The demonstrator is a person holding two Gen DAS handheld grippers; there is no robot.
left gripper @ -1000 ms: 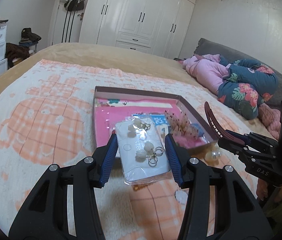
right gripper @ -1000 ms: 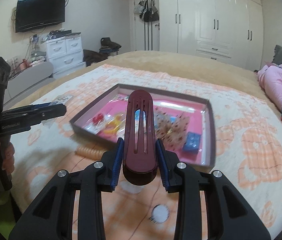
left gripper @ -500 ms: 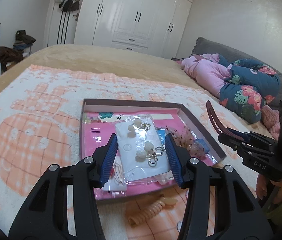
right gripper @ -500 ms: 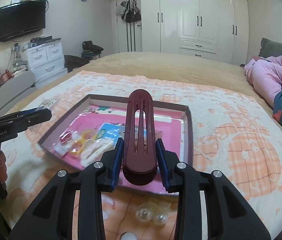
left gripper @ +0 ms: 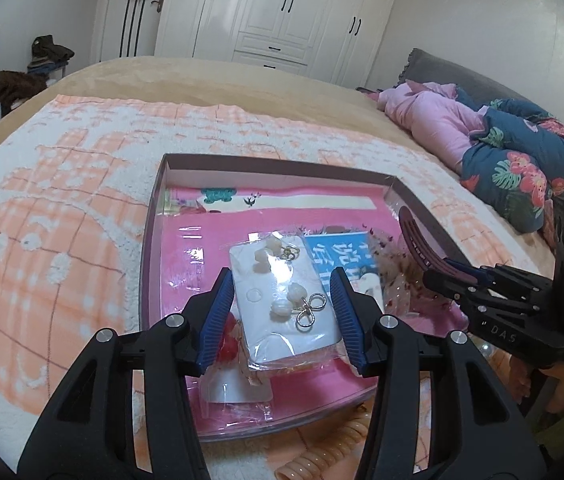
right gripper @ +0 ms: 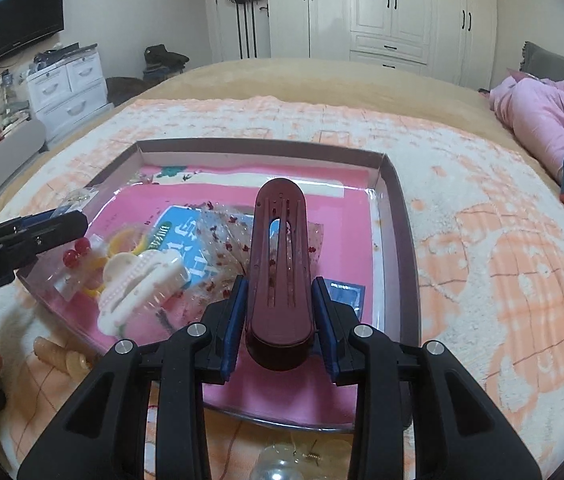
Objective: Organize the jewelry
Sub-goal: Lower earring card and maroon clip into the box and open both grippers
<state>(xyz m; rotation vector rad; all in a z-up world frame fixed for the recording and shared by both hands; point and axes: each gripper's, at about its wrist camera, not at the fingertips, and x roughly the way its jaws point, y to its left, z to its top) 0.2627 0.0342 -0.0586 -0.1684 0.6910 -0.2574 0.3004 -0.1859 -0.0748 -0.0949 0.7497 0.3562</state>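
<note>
Bedroom, blanket-covered bed [left gripper: 62, 216]: tray [left gripper: 282, 168] partly filled. Left gripper [left gripper: 285, 312] clamped an earring card [left gripper: 282, 304], right gripper [right gripper: 280, 312] a maroon hair clip [right gripper: 280, 248], both above tray; coiled tie [left gripper: 329, 460] and pearls [right gripper: 278, 468] below fingers, unsorted.
</note>
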